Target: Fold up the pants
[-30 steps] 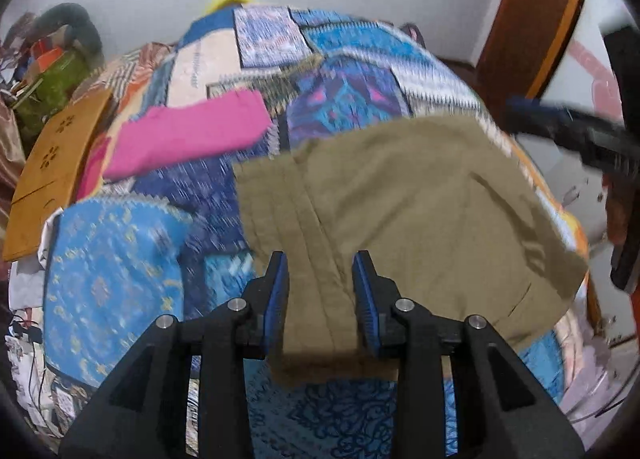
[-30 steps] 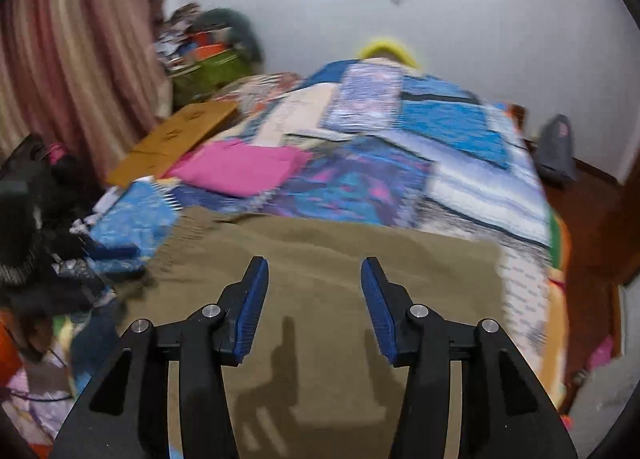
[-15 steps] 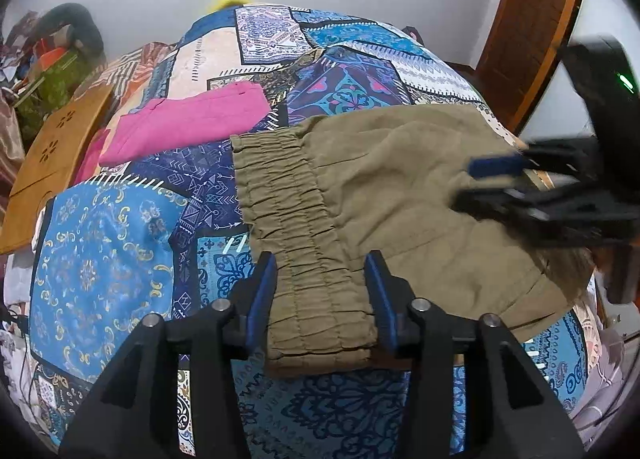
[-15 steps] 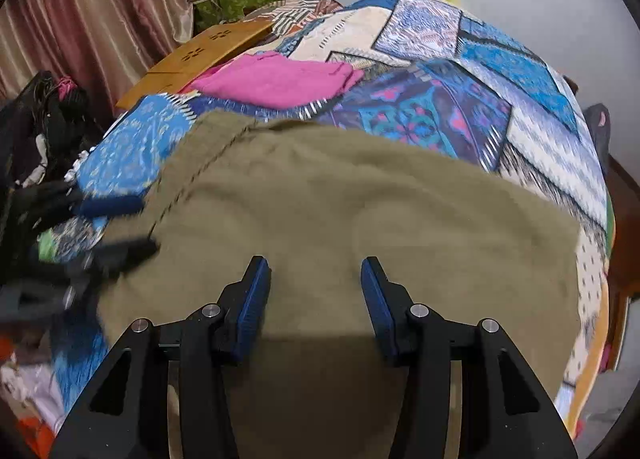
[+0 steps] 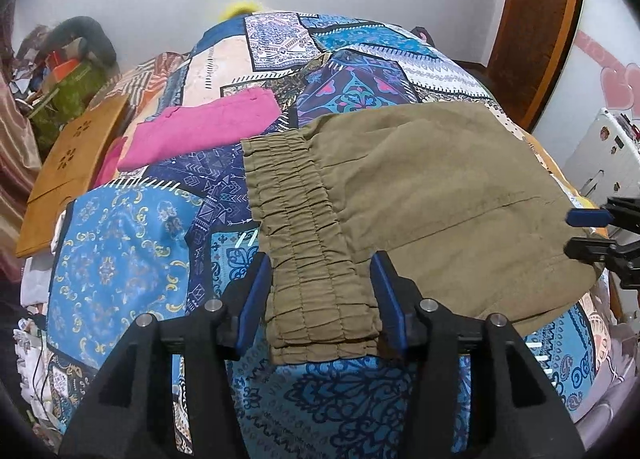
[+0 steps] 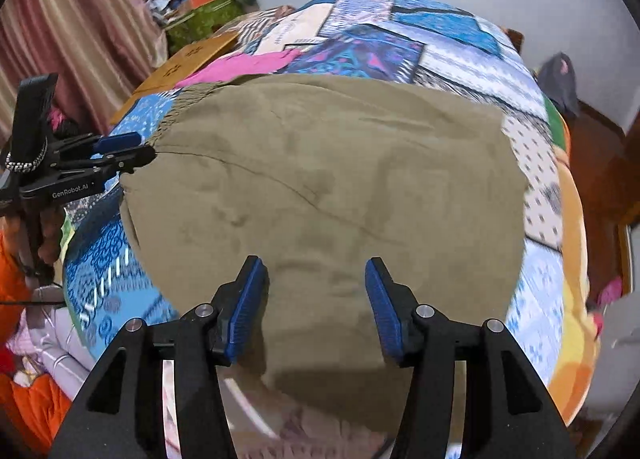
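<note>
Writing: "GenRobot.AI" in white on the side of the left gripper, read from the right wrist view; no other legible text.
Pants: one olive pair, folded and lying flat on the bedspread, near its front edge; the pleated elastic waistband points toward the left wrist camera.
Left gripper: jaws wide apart, one blue pad on either side of the waistband's near end; whether the pads touch the cloth cannot be told, and nothing is clamped.
Right gripper: jaws wide apart above the pants, holding nothing; in the left wrist view its tips sit just beside the pants' far-right corner.
Grippers, count: two, each with two blue-padded fingers.
Other clothes: one pink folded garment behind the pants, apart from them.
Board: one tan wooden board with cut-out flower shapes, at the bed's left edge.
Bedspread: one patchwork of blue, purple and cream panels.
Curtain: one striped, at left in the right wrist view.
</note>
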Motion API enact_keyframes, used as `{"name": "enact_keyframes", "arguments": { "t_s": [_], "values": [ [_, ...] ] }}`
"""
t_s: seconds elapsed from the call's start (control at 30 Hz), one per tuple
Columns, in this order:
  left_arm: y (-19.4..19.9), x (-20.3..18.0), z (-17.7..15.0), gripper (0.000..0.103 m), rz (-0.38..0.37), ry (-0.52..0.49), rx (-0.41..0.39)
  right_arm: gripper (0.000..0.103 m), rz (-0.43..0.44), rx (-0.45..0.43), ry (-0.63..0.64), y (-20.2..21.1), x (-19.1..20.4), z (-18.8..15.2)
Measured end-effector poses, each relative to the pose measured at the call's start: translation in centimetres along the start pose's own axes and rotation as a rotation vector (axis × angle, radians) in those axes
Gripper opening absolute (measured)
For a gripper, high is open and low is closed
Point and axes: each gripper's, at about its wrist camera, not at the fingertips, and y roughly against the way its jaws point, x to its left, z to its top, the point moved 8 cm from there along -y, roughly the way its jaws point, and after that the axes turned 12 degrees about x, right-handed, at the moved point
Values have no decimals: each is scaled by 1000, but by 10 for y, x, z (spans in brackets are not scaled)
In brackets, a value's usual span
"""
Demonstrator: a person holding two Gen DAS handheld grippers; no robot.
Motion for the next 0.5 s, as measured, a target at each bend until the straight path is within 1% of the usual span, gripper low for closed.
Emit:
{"name": "enact_keyframes", "arguments": {
  "t_s": [0.13, 0.2, 0.27, 0.33, 0.4, 0.5],
  "values": [
    [9, 1, -4, 54, 7, 8, -4, 51, -7, -1, -33, 6, -10, -14],
    [18, 4, -5, 54, -18, 31, -9, 51, -27, 1, -35, 12, -14, -18],
    [30, 8, -7, 54, -79, 79, -17, 51, -63, -8, -18, 18, -18, -18],
    [40, 12, -10, 54, -146, 131, -20, 51, -88, -36, -11, 26, -22, -14],
    [46, 14, -12, 54, -190, 168, -17, 51, -82, -70, -17, 33, -21, -6],
    [44, 12, -18, 58, -260, 210, 21, 51, -64, -130, -15, 41, -13, 11]
  ]
}}
